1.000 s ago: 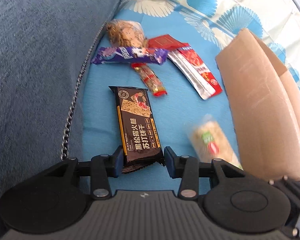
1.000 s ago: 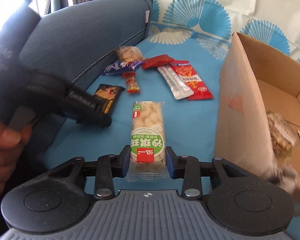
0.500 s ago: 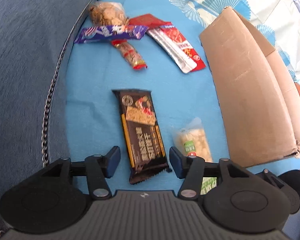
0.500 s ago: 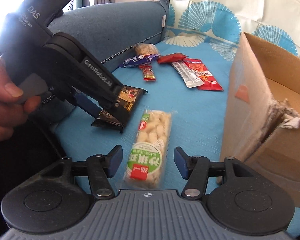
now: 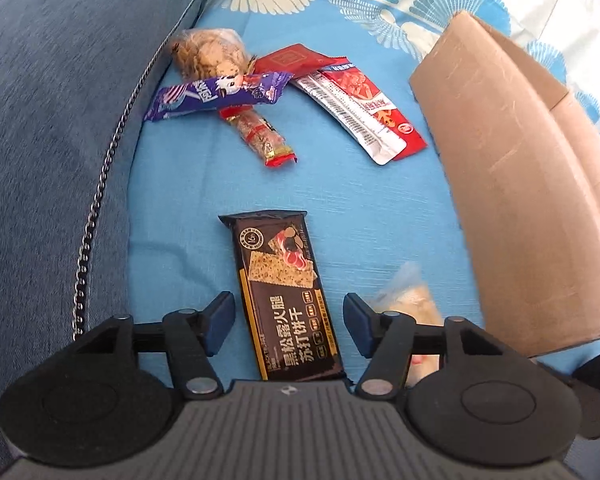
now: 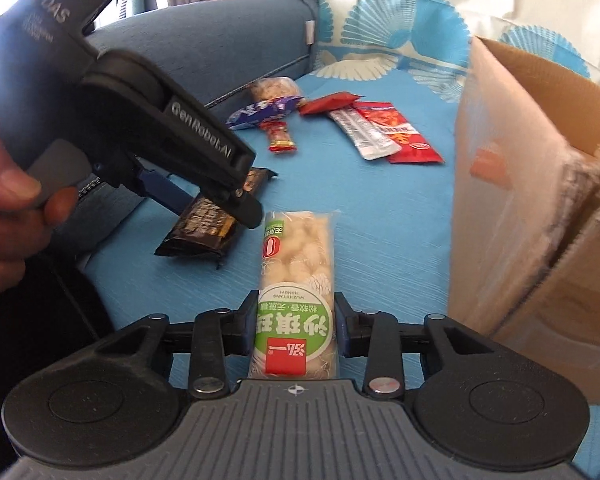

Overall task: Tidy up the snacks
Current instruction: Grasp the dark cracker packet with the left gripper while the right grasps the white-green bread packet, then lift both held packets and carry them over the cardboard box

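The right claw [image 6: 296, 330] was closing, and its two blue pads already pressed on both sides of the long clear packet of pale puffed pieces with a green and red label [image 6: 296, 288]. The packet lay flat on the light blue cloth with fan pattern [image 6: 380, 208] and pointed away from the camera.

The left claw [image 5: 289, 322] stood about half open and held nothing. The black cracker packet with gold lettering [image 5: 286, 300] lay between its blue fingers [image 5: 219, 322], with a gap on each side. In the right wrist view the left claw [image 6: 224, 200] came down from the upper left, and a person's hand [image 6: 8, 216] gripped its handle; the near end of the black packet [image 6: 204, 228] seemed a little raised from the cloth.

Farther away lay the other snacks close together: a purple wrapped bar [image 5: 216, 94], a small red and clear candy stick [image 5: 260, 136] partly under it, a clear bag of brown crumbly snack [image 5: 208, 54], a flat red sachet [image 5: 296, 58], and a long red and silver packet [image 5: 364, 116].

The open brown cardboard box [image 5: 512, 184] stood on the right, near the pale packet. The dark blue sofa cushion [image 5: 60, 120] rose on the left side.
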The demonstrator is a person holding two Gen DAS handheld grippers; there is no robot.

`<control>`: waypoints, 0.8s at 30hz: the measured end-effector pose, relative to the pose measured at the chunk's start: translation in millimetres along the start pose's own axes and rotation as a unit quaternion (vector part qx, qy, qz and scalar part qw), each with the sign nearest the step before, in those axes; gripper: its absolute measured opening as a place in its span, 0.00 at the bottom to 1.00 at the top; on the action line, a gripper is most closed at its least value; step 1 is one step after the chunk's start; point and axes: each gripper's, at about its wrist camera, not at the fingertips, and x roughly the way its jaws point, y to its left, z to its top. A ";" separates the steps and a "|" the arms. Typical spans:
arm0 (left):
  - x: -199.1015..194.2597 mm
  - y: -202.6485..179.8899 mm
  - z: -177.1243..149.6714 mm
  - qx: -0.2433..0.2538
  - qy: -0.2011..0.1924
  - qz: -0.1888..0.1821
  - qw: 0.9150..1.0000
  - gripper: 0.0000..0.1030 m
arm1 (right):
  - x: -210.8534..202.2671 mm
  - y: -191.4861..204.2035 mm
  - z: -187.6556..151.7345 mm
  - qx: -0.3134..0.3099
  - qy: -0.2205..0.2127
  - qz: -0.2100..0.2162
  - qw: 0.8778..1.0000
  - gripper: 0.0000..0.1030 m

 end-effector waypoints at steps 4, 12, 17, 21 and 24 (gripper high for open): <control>-0.7 -5.6 -2.6 0.012 -0.008 0.027 1.000 0.42 | -5.0 -4.7 -1.3 0.011 0.004 0.001 1.000 0.37; -13.6 1.8 -9.1 0.005 -0.019 -0.001 1.000 0.40 | -4.8 -2.4 -4.1 0.006 0.020 -0.003 1.000 0.38; -4.8 0.8 -5.2 0.003 0.011 -0.001 1.000 0.41 | -3.8 -3.9 -4.0 0.009 0.021 -0.004 1.000 0.41; -2.7 -3.5 -5.4 0.013 0.009 0.005 1.000 0.45 | -4.0 -3.1 -4.0 0.010 0.018 -0.004 1.000 0.41; -1.9 -5.6 -6.5 0.018 0.005 0.010 1.000 0.45 | -5.2 -5.0 -3.5 0.017 0.012 -0.003 1.000 0.43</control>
